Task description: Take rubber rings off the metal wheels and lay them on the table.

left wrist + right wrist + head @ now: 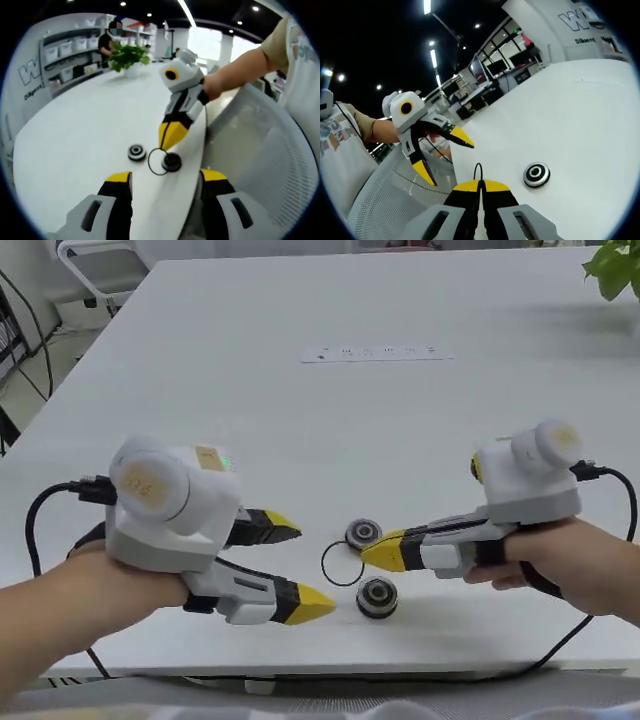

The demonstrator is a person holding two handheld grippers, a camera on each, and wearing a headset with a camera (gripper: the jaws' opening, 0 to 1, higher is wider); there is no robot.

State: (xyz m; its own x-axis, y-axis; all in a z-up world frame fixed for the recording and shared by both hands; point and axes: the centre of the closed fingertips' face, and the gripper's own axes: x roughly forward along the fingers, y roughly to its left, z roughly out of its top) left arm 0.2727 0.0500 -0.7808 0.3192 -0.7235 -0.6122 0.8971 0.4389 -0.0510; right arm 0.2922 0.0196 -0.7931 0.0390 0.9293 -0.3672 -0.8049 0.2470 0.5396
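Two small metal wheels lie near the table's front edge. The far wheel [363,533] [136,151] [536,175] has a silvery rim; the near wheel [377,597] [171,161] looks dark around its rim. My right gripper [368,556] [167,142] [480,184] is shut on a thin black rubber ring [324,565] [149,162] [478,170], which loops out from its tips between the two wheels. I cannot tell whether the ring touches the table. My left gripper [305,568] [166,176] [450,164] stands open just left of the ring, holding nothing.
A white printed strip [375,354] lies farther back on the white table [250,420]. A green plant [612,265] [127,55] stands at the far right corner. The table's front edge [330,672] runs close below the wheels. Cables trail from both grippers.
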